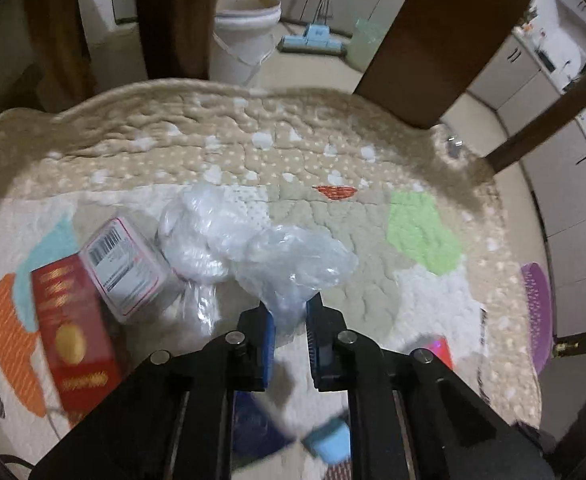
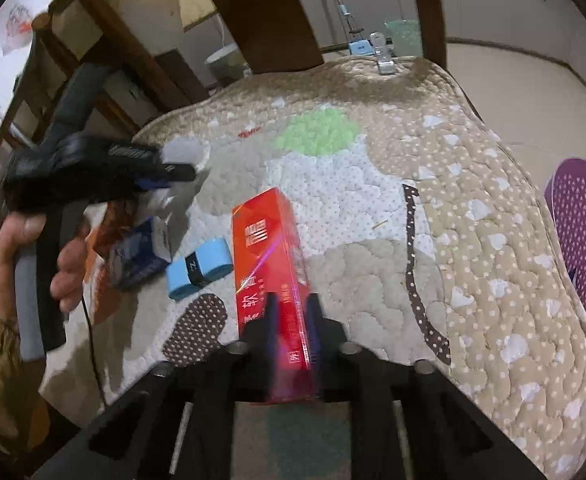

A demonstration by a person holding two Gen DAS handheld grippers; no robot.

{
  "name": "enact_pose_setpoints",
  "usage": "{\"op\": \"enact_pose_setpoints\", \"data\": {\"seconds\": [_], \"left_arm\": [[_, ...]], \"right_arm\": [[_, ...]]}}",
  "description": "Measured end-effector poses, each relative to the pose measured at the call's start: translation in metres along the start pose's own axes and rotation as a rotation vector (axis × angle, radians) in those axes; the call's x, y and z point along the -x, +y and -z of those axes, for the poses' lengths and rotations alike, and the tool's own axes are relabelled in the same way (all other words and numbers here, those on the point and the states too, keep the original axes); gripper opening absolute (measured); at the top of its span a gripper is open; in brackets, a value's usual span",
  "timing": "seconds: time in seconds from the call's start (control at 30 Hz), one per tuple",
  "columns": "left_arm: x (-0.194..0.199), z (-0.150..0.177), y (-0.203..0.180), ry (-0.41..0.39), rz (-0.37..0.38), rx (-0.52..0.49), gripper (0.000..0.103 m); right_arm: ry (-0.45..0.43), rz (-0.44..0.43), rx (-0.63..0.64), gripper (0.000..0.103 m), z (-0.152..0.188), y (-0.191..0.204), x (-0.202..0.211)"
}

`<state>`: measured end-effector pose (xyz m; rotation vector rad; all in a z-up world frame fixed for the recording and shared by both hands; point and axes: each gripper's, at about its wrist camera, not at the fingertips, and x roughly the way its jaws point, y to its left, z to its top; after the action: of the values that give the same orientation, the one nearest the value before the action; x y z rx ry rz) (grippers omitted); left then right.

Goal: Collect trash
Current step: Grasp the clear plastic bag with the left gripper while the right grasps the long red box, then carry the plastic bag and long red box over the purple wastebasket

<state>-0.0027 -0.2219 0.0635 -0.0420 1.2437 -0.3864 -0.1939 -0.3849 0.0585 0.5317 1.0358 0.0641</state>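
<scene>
Left gripper (image 1: pixel 289 316): jaws pinching the near edge of a crumpled clear plastic bag (image 1: pixel 253 248), which spreads away over the quilted cushion (image 1: pixel 221 128).
Right gripper (image 2: pixel 291 312): jaws clamped on the near end of a tall red box (image 2: pixel 267 248), which points away across the cushion; whether its far end touches the fabric I cannot tell.
Left of the bag: a dark red box with gold print (image 1: pixel 73 340) lying near, and a white box with a barcode (image 1: pixel 127 266) just beside it, touching the bag's left side.
Near middle of the cushion: a light blue roll (image 2: pixel 199 266) and a dark blue packet (image 2: pixel 141 258) side by side, left of the tall red box.
Far background: a white bucket (image 1: pixel 245 28) and a blue mop head (image 1: pixel 313 40) on the floor.
</scene>
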Motion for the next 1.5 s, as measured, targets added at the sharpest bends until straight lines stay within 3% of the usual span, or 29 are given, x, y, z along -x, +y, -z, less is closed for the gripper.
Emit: {"op": "enact_pose_setpoints", "data": {"seconds": [0.2, 0.23, 0.27, 0.33, 0.5, 0.6, 0.67, 1.5], "left_arm": [[0.04, 0.027, 0.004, -0.053, 0.051, -0.018, 0.013], [0.042, 0.028, 0.003, -0.056, 0.058, -0.025, 0.013], [0.048, 0.033, 0.001, -0.062, 0.064, -0.036, 0.013], [0.062, 0.044, -0.005, -0.079, 0.068, -0.068, 0.013], [0.087, 0.078, -0.026, -0.121, 0.052, -0.173, 0.013], [0.097, 0.096, -0.042, -0.15, 0.03, -0.223, 0.013], [0.102, 0.104, -0.047, -0.158, 0.033, -0.24, 0.013], [0.134, 0.141, -0.084, -0.224, -0.002, -0.344, 0.013]], "right_arm": [[-0.01, -0.009, 0.006, 0.006, 0.005, -0.001, 0.009], [-0.013, -0.002, 0.009, 0.02, 0.006, 0.0, 0.009], [-0.014, 0.002, 0.014, 0.052, 0.007, 0.002, 0.01], [-0.055, 0.015, 0.042, 0.075, 0.008, 0.008, 0.015], [-0.054, 0.095, 0.142, 0.075, 0.003, 0.023, -0.001], [-0.039, 0.138, 0.185, 0.062, 0.005, 0.03, -0.015], [-0.029, 0.13, 0.191, 0.046, 0.006, 0.031, -0.022], [-0.19, -0.154, -0.208, 0.045, 0.026, -0.029, 0.066]]}}
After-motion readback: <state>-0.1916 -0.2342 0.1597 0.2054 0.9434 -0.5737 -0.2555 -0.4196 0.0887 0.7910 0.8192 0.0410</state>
